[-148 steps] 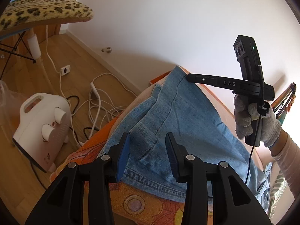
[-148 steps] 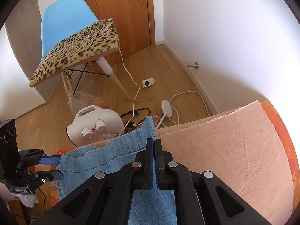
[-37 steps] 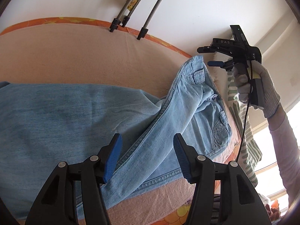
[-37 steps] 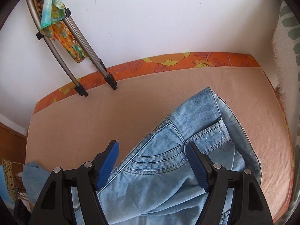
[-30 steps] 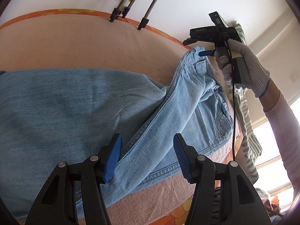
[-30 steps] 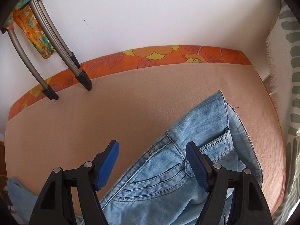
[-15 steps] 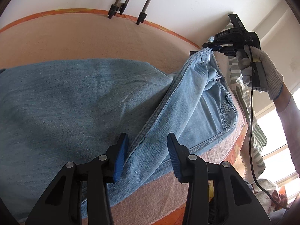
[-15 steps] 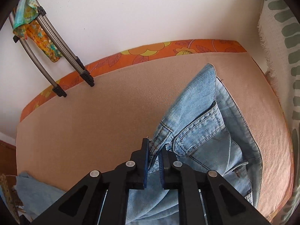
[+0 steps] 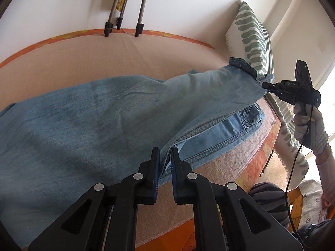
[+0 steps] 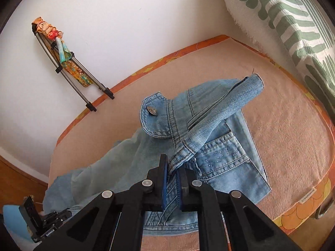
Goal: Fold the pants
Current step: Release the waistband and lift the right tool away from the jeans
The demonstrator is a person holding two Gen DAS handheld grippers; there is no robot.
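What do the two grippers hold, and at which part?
Both hold the jeans: left gripper pinches the side seam, right gripper pinches the waistband.

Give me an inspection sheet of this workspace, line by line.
Surface: peach blanket over an orange floral mattress.
Job's things: blue jeans, waistband end lifted.
Clutter: nothing seen on the blanket.
Grippers: left gripper shut on the jeans' side seam; right gripper shut on the waistband.
Cables: black cable hanging from the right gripper.
Surroundings: white wall, folded tripod leaning on it, green-striped pillow.
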